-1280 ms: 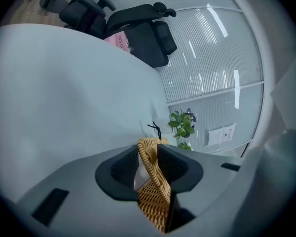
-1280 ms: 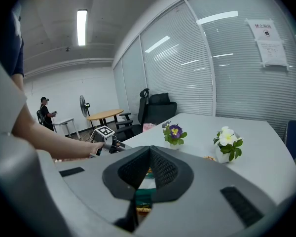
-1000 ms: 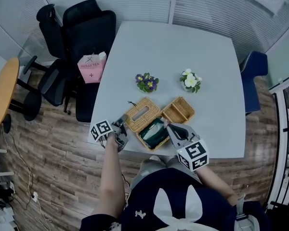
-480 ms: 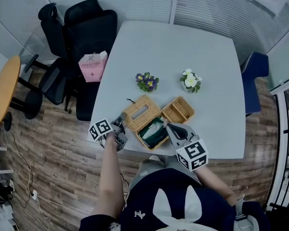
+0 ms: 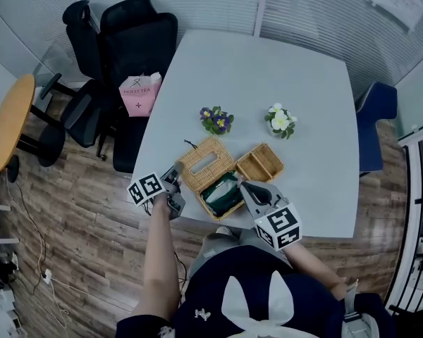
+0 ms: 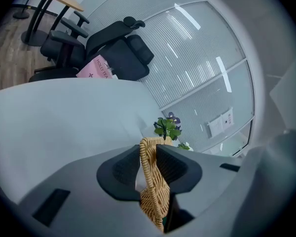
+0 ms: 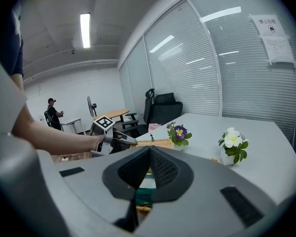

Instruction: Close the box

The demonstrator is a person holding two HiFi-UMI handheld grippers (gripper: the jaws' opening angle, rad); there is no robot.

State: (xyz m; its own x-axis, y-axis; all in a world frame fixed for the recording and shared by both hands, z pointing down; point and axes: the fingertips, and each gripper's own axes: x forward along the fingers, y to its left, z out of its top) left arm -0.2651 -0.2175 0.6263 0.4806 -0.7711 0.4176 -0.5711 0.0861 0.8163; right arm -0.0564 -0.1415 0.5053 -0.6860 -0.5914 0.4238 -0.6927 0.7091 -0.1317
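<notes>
An open wicker box (image 5: 210, 210) with a green pack inside stands near the table's front edge. Its wicker lid (image 5: 203, 162) is hinged back to the far left and partly raised. My left gripper (image 5: 180, 186) is shut on the lid's near edge. In the left gripper view the woven lid edge (image 6: 153, 191) runs upright between the pads (image 6: 123, 169). My right gripper (image 5: 244, 186) sits at the box's near right corner. In the right gripper view its tips (image 7: 149, 154) meet, and the green pack (image 7: 144, 191) shows through the slit below. The raised lid (image 7: 153, 142) shows beyond.
A small open wicker basket (image 5: 261, 162) lies right of the box. A purple-flower pot (image 5: 215, 120) and a white-flower pot (image 5: 279, 120) stand behind. A pink bag (image 5: 139, 94) rests on black chairs (image 5: 137, 41) to the left. A blue chair (image 5: 377, 111) is on the right.
My left gripper has risen and rolled with the lid held in it, so the lid's edge now stands higher. The right gripper has stayed put.
</notes>
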